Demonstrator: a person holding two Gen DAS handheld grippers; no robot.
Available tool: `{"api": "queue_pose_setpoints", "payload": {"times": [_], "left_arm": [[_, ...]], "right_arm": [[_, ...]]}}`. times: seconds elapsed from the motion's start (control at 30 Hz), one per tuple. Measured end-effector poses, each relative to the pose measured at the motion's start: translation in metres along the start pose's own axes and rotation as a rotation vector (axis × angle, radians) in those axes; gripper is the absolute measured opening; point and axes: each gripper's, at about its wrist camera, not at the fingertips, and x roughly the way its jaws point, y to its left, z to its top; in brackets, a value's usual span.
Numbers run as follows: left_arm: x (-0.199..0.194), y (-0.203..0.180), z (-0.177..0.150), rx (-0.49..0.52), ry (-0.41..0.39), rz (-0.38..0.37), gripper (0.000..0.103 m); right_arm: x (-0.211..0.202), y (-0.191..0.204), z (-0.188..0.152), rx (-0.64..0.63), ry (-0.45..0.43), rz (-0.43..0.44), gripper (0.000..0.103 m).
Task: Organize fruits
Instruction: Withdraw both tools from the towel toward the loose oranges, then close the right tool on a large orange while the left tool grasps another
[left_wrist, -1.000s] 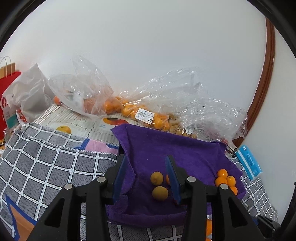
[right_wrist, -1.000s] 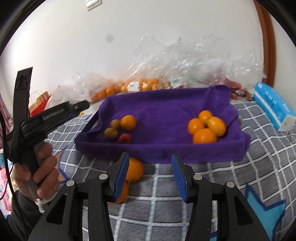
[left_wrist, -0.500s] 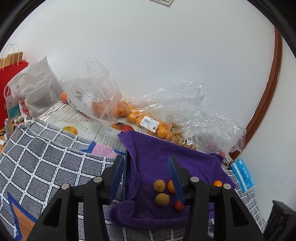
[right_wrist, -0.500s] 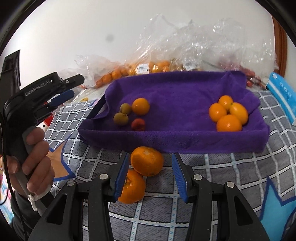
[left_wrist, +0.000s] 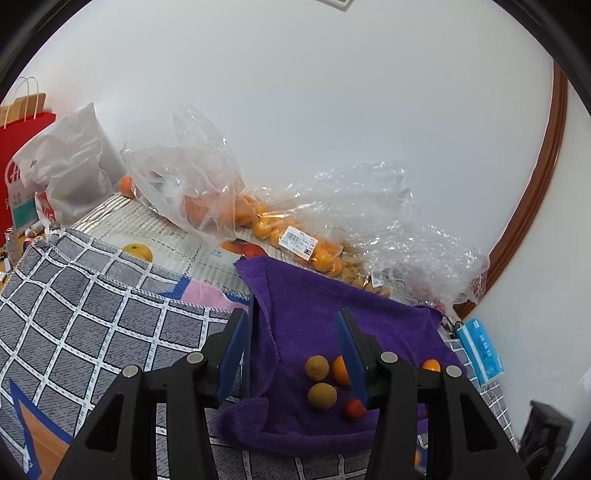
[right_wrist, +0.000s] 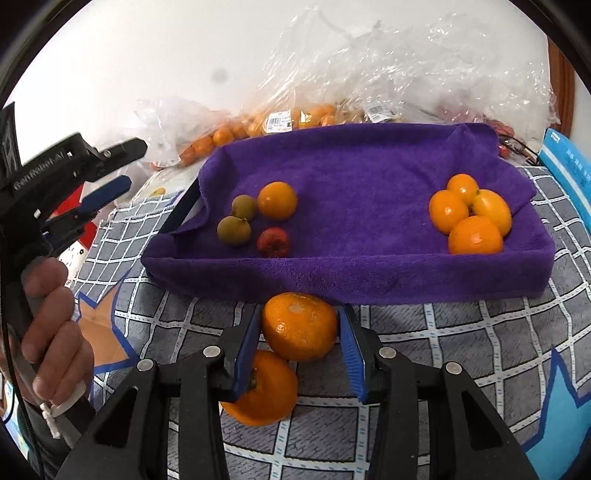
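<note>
Closing in around the mandarin (right_wrist: 299, 326), the right gripper (right_wrist: 300, 343) has just had its jaws narrowed, and the fruit is now bracketed by the blue pads: the left pad appears to touch the peel, while a thin gap seems to remain at the right pad, so a firm grasp cannot be confirmed. A second ago the same jaws were held wider above the checked cloth (right_wrist: 480, 332) with this fruit only half inside them; since then the gripper has been carried forward and lowered over it. The mandarin lies on the cloth just in front of the purple towel-lined tray (right_wrist: 351, 280), resting against a persimmon (right_wrist: 264, 391) beneath the left pad. The left gripper (left_wrist: 291, 354) is held released and empty above the tray's near corner. A lift into the tray, probably beside the orange group (right_wrist: 471, 218), is judged to be next.
</note>
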Motion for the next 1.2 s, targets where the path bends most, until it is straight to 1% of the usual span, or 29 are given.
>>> {"api": "queue_pose_setpoints", "payload": {"times": [0.07, 0.2, 0.3, 0.33, 0.4, 0.47, 0.53, 0.63, 0.73, 0.83, 0.93, 1.03, 1.2], "left_arm": [[0.002, -0.002, 0.0, 0.007, 0.007, 0.004, 0.047], [0.004, -0.005, -0.002, 0.016, 0.02, 0.001, 0.047], [0.002, -0.007, -0.003, 0.02, 0.018, -0.01, 0.047], [0.003, -0.009, -0.003, 0.025, 0.018, -0.01, 0.047], [0.004, -0.012, -0.005, 0.037, 0.026, -0.013, 0.047], [0.007, -0.015, -0.008, 0.054, 0.044, -0.023, 0.047], [0.013, -0.018, -0.011, 0.066, 0.084, -0.051, 0.047], [0.018, -0.022, -0.017, 0.075, 0.111, -0.056, 0.047], [0.019, -0.027, -0.021, 0.11, 0.115, -0.05, 0.047], [0.02, -0.034, -0.025, 0.147, 0.118, -0.061, 0.047], [0.021, -0.041, -0.031, 0.186, 0.127, -0.077, 0.047], [0.022, -0.05, -0.038, 0.234, 0.15, -0.104, 0.047], [0.018, -0.069, -0.048, 0.306, 0.183, -0.186, 0.048]], "right_arm": [[-0.011, -0.009, 0.0, 0.02, -0.029, -0.011, 0.042], [-0.03, -0.035, -0.004, 0.03, -0.062, -0.09, 0.042], [-0.032, -0.05, -0.012, 0.008, -0.047, -0.173, 0.042], [-0.033, -0.055, -0.016, 0.008, -0.037, -0.186, 0.042], [-0.032, -0.063, -0.02, 0.022, -0.019, -0.174, 0.042], [-0.03, -0.066, -0.024, 0.026, -0.025, -0.153, 0.043], [-0.027, -0.063, -0.024, -0.001, -0.039, -0.174, 0.043], [-0.022, -0.056, -0.027, -0.056, -0.024, -0.191, 0.042], [-0.022, -0.058, -0.027, -0.047, -0.032, -0.149, 0.042], [-0.028, -0.065, -0.027, -0.009, -0.06, -0.135, 0.042], [-0.039, -0.07, -0.028, 0.02, -0.114, -0.112, 0.042], [-0.044, -0.075, -0.027, 0.051, -0.147, -0.146, 0.042], [-0.049, -0.086, -0.027, 0.096, -0.172, -0.203, 0.042]]}}
